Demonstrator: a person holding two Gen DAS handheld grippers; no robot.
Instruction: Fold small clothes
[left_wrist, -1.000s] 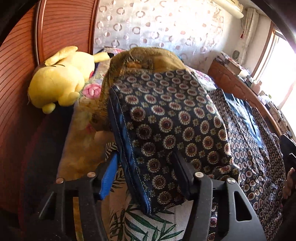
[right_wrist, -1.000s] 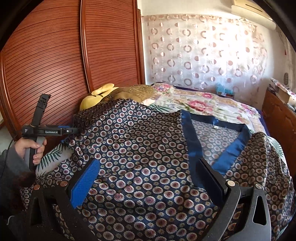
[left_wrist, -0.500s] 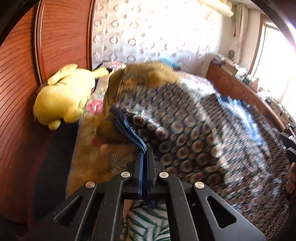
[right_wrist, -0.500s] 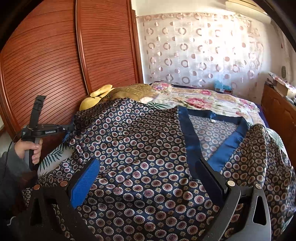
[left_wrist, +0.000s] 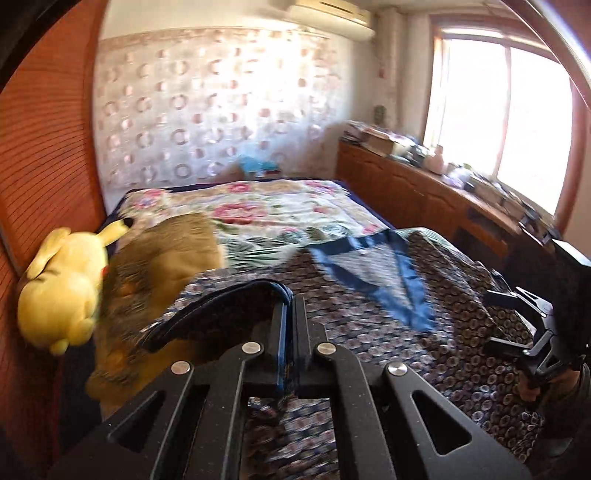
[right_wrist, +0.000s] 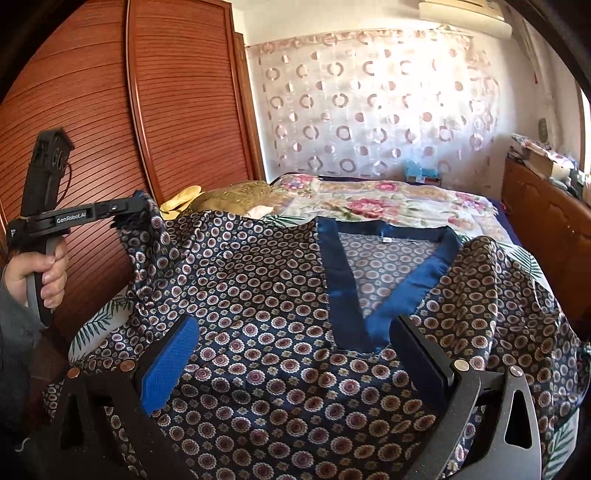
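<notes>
**Left gripper pinches the garment's sleeve edge; right gripper stands open above the cloth**

The left gripper has its two fingers pressed together on the blue-trimmed edge of the patterned garment, with only the thin fold of cloth between the pads. In the right wrist view the same gripper shows at the far left, held by a hand in a grey sleeve, and the pinched corner of cloth hangs from its tip, lifted clear of the bed. From there the fabric drapes down to the rest of the garment.

The right gripper has its jaws spread wide, one pad blue and one black, and nothing sits between them; they hover over the chest of the garment, just below the point of the blue V-shaped neckline. Whether the pads touch the cloth beneath cannot be told.

The garment, dark blue with a repeated pattern of small rings and medallions, lies spread front-up across the near end of the bed, its neckline toward the far wall. The bed carries a floral cover. At the bed's left side, against the wooden slatted wardrobe doors, lie a yellow plush toy and a golden-brown cushion just beside it. A wooden sideboard cluttered with small items runs along the right, under a bright window. A curtain with ring motifs covers the far wall.
</notes>
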